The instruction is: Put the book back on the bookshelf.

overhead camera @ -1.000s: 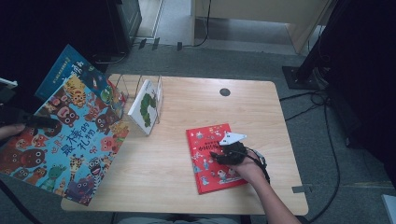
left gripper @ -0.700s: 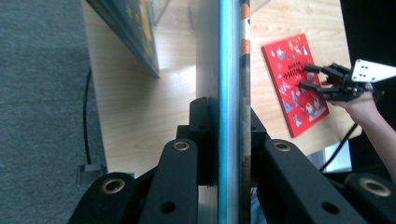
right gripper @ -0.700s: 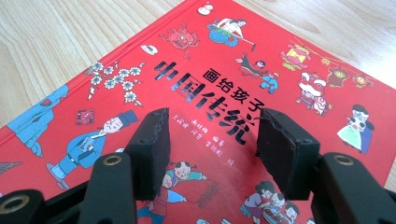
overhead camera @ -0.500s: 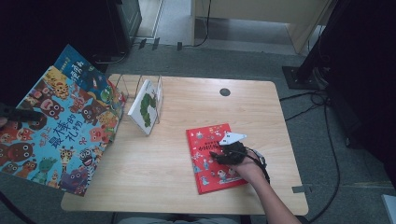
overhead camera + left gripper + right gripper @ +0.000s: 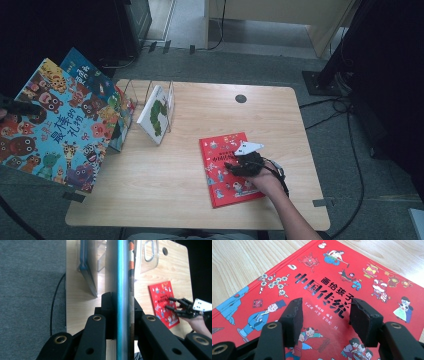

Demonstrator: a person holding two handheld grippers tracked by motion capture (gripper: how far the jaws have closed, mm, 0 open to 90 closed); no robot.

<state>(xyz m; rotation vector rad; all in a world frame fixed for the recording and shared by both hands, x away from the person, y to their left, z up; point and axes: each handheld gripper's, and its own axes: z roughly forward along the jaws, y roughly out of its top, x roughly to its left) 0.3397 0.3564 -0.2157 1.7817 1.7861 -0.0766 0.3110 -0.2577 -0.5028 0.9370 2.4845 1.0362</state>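
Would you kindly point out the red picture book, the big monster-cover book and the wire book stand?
red picture book (image 5: 220,172), high view, left part of its cover.
big monster-cover book (image 5: 60,127), high view, middle of its cover.
wire book stand (image 5: 150,90), high view, top wire.

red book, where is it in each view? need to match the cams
High view: red book lies flat right of centre on the table, under the right gripper.
Left gripper view: at the right, beyond the clamped big animal book.
Right gripper view: across the frame, beneath open fingers.
Shared landmark: the right gripper over the red cover.
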